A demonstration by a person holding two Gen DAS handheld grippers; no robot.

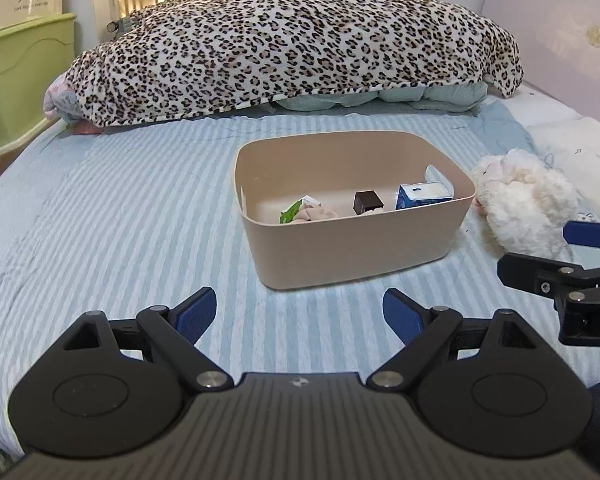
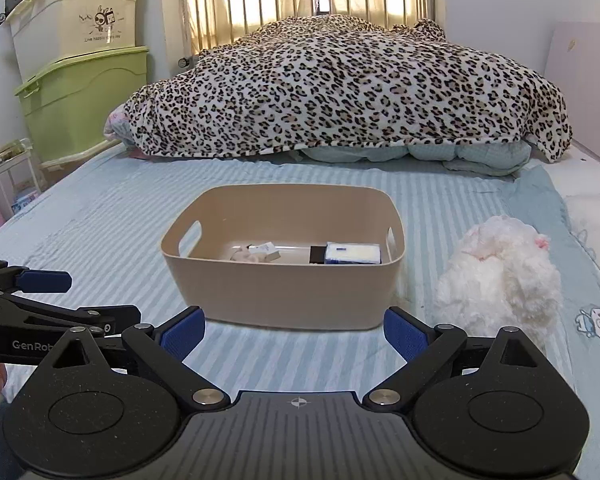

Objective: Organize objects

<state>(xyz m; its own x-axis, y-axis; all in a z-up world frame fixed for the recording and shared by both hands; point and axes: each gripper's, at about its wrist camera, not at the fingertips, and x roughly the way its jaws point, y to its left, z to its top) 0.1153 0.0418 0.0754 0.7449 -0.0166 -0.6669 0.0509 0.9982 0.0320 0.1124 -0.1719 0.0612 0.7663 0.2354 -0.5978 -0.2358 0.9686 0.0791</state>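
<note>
A beige plastic bin [image 1: 352,248] [image 2: 292,292] stands on the striped bed. Inside it lie a blue-and-white carton [image 1: 422,195] [image 2: 353,253], a small dark brown box [image 1: 367,201], a green-and-white packet [image 1: 296,210] and a pale soft item [image 2: 246,255]. A white plush toy [image 1: 524,204] [image 2: 500,276] lies on the bed right of the bin. My left gripper [image 1: 300,314] is open and empty, just in front of the bin. My right gripper [image 2: 294,330] is open and empty, close to the bin's near wall, with the plush to its right.
A leopard-print blanket [image 1: 292,44] [image 2: 348,88] is heaped across the far half of the bed. Green and cream storage boxes [image 2: 80,60] stand stacked at the left. A metal bed rail [image 2: 320,0] is behind. A pale pillow [image 1: 572,148] lies at the right.
</note>
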